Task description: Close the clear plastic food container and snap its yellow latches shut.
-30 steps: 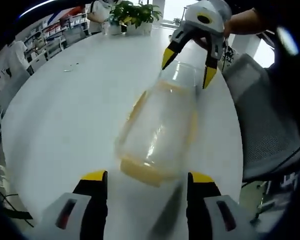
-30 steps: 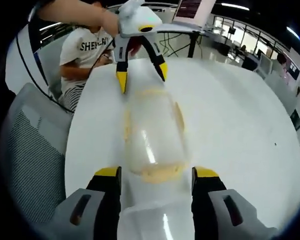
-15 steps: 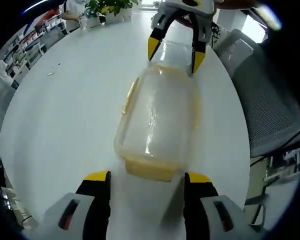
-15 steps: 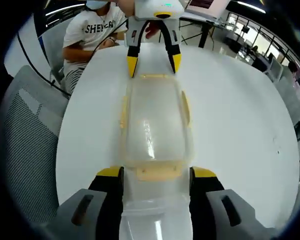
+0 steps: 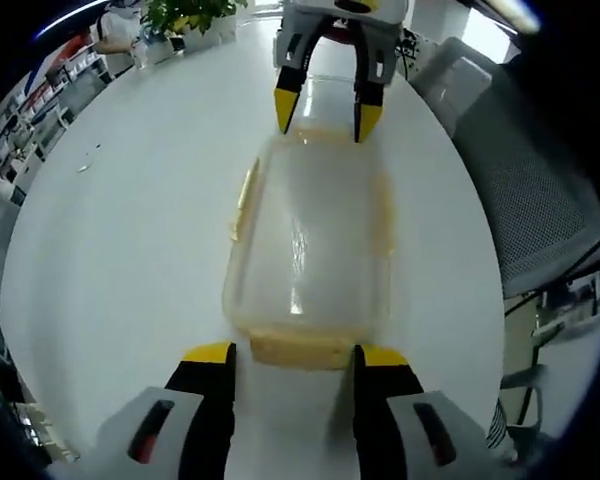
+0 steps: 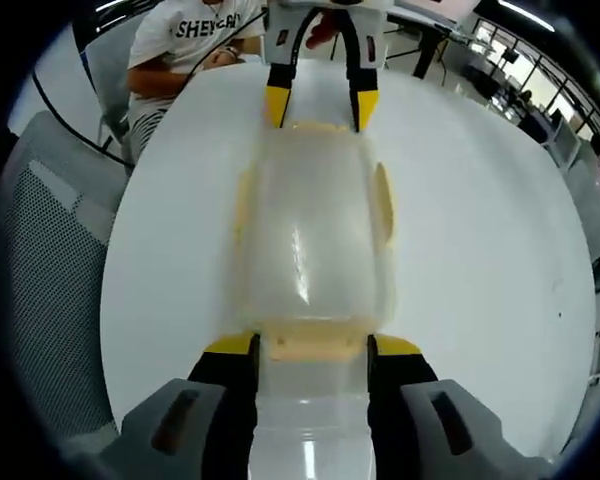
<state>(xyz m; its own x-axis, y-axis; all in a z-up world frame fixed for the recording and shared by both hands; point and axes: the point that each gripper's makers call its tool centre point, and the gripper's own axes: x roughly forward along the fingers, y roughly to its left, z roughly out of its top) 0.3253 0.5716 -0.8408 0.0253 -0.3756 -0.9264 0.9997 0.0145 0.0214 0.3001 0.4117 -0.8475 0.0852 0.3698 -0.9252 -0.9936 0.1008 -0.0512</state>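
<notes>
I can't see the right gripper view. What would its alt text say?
A clear plastic food container with yellow latches lies lengthwise on a white table, each end between the open, yellow-tipped jaws of a gripper: the right gripper near, the left gripper far. A grey mesh chair stands alongside.

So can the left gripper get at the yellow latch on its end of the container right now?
Probably yes. The left gripper has its open jaws on either side of the end latch of the container, with nothing between.
</notes>
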